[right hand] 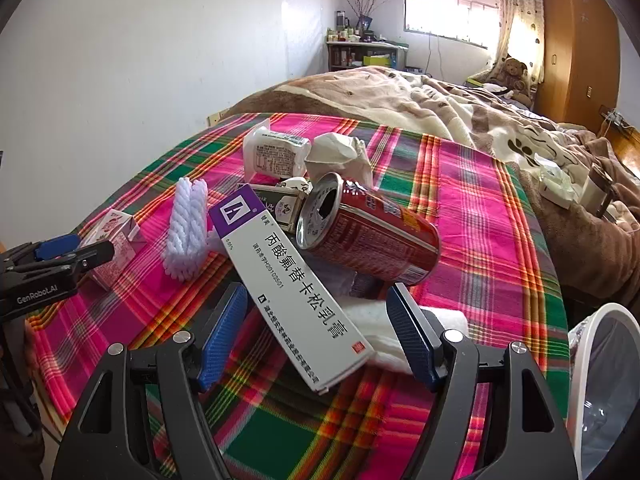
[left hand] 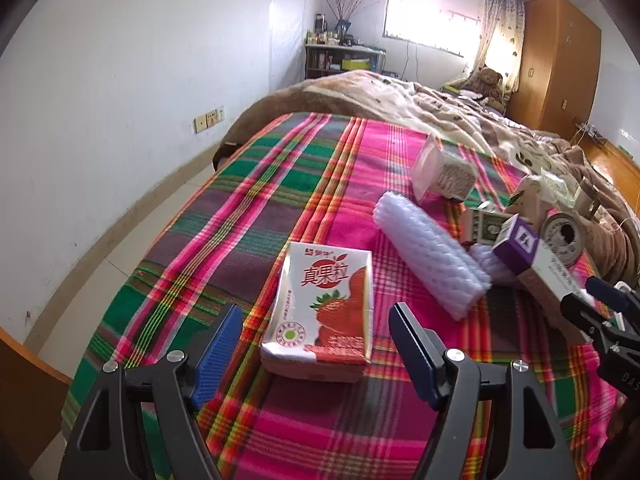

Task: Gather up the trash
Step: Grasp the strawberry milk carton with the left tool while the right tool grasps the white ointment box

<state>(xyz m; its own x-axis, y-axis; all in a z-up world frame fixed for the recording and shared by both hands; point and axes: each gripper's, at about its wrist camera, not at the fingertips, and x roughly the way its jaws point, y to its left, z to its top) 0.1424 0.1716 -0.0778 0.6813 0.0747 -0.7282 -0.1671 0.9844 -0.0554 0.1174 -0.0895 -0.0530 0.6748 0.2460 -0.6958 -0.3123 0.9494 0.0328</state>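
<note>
trash: heap of litter on the plaid blanket [left hand: 256, 208], most of it bunched at one side
milk carton [left hand: 320, 312]: strawberry print, lying flat, apart from the heap; sits between the left gripper [left hand: 316, 332] fingers, no contact visible
left gripper fingers: apart, blue pads either side of the carton, nothing clamped
ointment box [right hand: 296, 292]: long, white with purple end, tilted, resting on the heap; its near end lies between the right gripper [right hand: 320, 320] fingers
right gripper fingers: apart, not pressing on the box
can [right hand: 372, 240]: red, on its side, open top facing camera, just beside the box
foam sleeve [right hand: 186, 232]: white netting, lying between carton and box
wrapped pack [right hand: 276, 156]: clear wrapper, far side of heap, next to crumpled paper [right hand: 340, 156]
small dark box [right hand: 280, 204]: partly hidden behind the can and ointment box
bin [right hand: 600, 380]: white rim, liner inside, beside the bed edge at right
bed: brown quilt [right hand: 440, 108] beyond the plaid blanket
</note>
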